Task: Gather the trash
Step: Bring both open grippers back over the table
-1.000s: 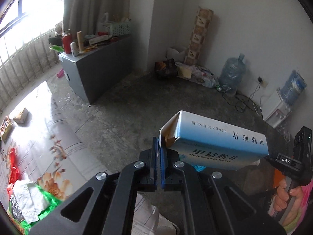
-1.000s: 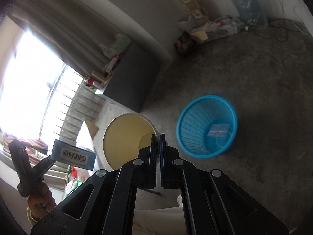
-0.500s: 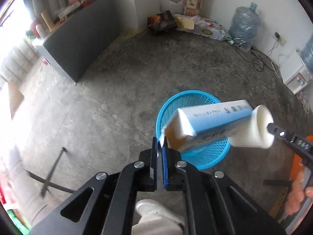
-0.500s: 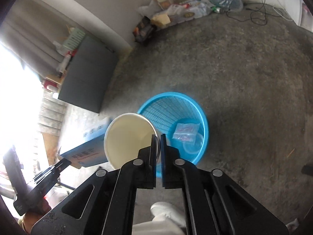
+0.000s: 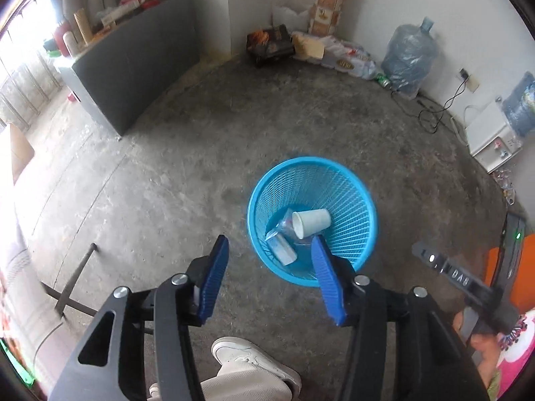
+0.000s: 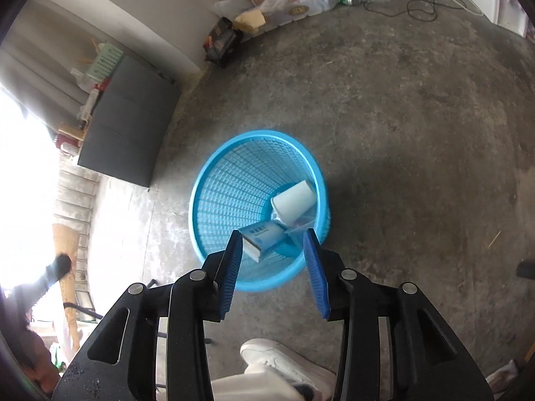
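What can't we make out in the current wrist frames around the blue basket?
- Basket floor: partly covered by cup, box and a clear wrapper, both views.
- Box print: too small to read, right wrist view.
- Basket's near rim: hidden behind the left gripper finger, left view; behind the right gripper, right view. Both jaws opening, nothing between them.
- Left hand: blurred, overexposed by the window, right view.
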Available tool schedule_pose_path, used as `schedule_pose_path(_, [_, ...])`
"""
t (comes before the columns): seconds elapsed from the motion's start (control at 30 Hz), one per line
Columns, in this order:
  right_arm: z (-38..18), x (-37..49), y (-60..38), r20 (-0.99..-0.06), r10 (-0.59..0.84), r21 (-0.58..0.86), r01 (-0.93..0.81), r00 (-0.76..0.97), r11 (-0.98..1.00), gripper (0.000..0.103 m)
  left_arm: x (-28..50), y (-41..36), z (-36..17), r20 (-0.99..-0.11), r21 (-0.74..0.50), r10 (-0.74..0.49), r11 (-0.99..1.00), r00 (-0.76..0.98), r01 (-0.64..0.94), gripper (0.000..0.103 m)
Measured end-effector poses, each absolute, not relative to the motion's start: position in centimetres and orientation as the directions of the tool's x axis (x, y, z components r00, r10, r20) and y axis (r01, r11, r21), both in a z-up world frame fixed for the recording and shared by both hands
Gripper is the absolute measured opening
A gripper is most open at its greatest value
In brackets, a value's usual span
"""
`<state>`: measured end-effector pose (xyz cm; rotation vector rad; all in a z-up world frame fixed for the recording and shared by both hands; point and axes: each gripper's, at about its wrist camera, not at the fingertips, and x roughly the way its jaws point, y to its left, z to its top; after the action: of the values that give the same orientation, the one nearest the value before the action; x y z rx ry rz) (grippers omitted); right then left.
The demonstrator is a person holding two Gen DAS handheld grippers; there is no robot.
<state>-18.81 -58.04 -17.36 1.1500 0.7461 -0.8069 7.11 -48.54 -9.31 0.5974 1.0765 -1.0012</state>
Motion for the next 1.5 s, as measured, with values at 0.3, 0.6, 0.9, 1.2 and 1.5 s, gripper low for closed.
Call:
schedule_pose_path(0.3, [-11.4,-18.0,-53.9,-0.817,-0.223,0.421,0.814,0.532,0.401,0.061,5.3,-41.5,-2.5,-0.872,-0.101,-0.471,0.442,0.135,0.891,0.066])
schedule_pose_path(0.6, [-5.6,-15.3,-49.6,-0.758,-0.152,0.447,0.676,0.634,0.586,0.074,6.7,-29.7,3.8,-0.804,-0.089,-0.527,0.567,0.277,0.819,0.082])
schedule_pose_path(0.9, [-2.6,-10.3,-44.8,-0.732,-0.027,0.471,0.534,0.681,0.702,0.074,9.1,-16.7,7.9,-0.723,-0.122,-0.544,0.707,0.426,0.697,0.085])
schedule_pose_path(1.2, [0.7,-5.2,-39.9,-0.7,0.06,0.469,0.393,0.712,0.791,0.074,12.4,-5.8,10.9,-0.651,-0.141,-0.525,0.794,0.549,0.592,0.087])
schedule_pose_path(1.5, [2.4,0.9,-34.1,-0.692,0.193,0.477,0.24,0.696,0.846,0.074,15.3,2.2,12.0,-0.628,-0.2,-0.463,0.872,0.625,0.446,0.087])
